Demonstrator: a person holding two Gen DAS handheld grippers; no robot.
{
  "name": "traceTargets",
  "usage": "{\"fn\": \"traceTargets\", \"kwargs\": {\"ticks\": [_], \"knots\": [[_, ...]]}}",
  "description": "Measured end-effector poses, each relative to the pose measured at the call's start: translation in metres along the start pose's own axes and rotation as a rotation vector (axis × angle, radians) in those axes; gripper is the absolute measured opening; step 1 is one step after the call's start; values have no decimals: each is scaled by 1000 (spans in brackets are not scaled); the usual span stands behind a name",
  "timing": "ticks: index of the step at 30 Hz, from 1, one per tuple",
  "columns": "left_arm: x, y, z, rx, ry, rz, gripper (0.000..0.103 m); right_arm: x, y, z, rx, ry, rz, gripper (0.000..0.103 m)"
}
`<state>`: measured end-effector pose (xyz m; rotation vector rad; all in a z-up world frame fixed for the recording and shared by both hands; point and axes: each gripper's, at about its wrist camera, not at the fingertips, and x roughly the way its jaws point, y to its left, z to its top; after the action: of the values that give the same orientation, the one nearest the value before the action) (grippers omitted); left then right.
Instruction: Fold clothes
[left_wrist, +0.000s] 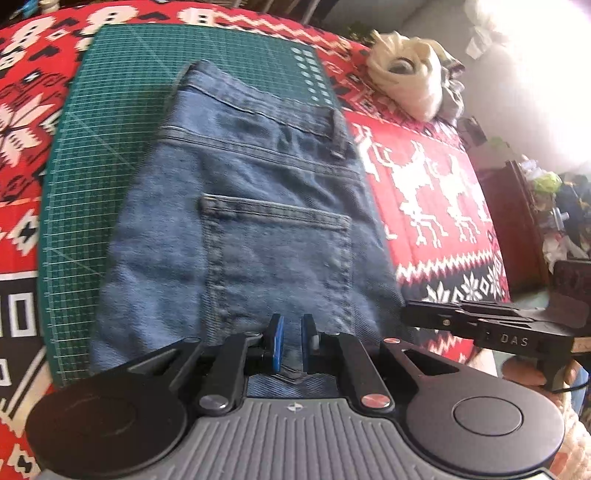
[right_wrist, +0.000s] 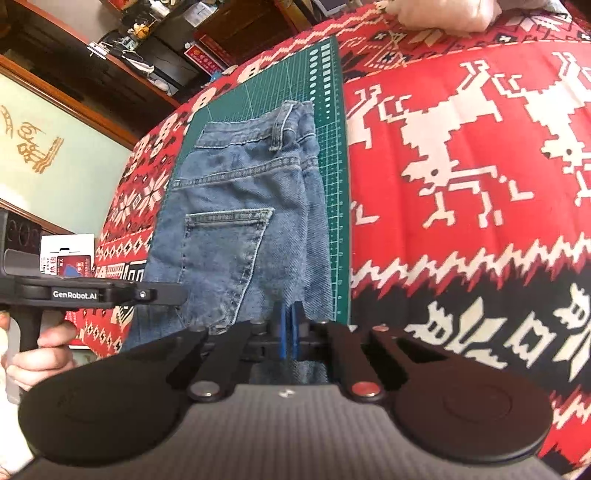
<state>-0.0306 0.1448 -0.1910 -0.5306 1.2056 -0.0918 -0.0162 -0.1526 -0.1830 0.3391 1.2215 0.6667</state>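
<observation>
Both tongs, left (left_wrist: 291, 341) and right (right_wrist: 288, 325), clamp the jeans' (left_wrist: 258, 229) near edge, hiding it.

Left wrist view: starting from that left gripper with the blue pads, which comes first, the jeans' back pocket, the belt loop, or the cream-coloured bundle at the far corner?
From the left gripper:
1. Back pocket, right ahead on the jeans.
2. Belt loop, farther up at the waistband, toward the right.
3. Cream bundle, farthest, beyond the green mat on the red blanket, upper right.
</observation>
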Motion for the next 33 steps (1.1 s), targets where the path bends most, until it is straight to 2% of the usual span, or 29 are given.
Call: {"fn": "traceTargets", "kwargs": {"ticks": [1, 12, 20, 27, 30, 33], "knots": [[2, -3, 0, 6, 5, -3, 8, -1, -2, -1, 3, 1, 9, 11], [9, -23, -2, 31, 42, -16, 8, 5, -30, -11, 113, 35, 123, 24], [20, -33, -1, 34, 70, -15, 8, 3, -52, -27, 197, 27, 219, 24], [24, -36, 5, 16, 66, -12, 8, 15, -53, -4, 217, -30, 224, 22], [26, -35, 10, -10, 55, -18, 8, 25, -49, 8, 223, -25, 189, 5], [27, -38, 16, -30, 44, -36, 8, 26, -48, 12, 276, -22, 158, 3]]}}
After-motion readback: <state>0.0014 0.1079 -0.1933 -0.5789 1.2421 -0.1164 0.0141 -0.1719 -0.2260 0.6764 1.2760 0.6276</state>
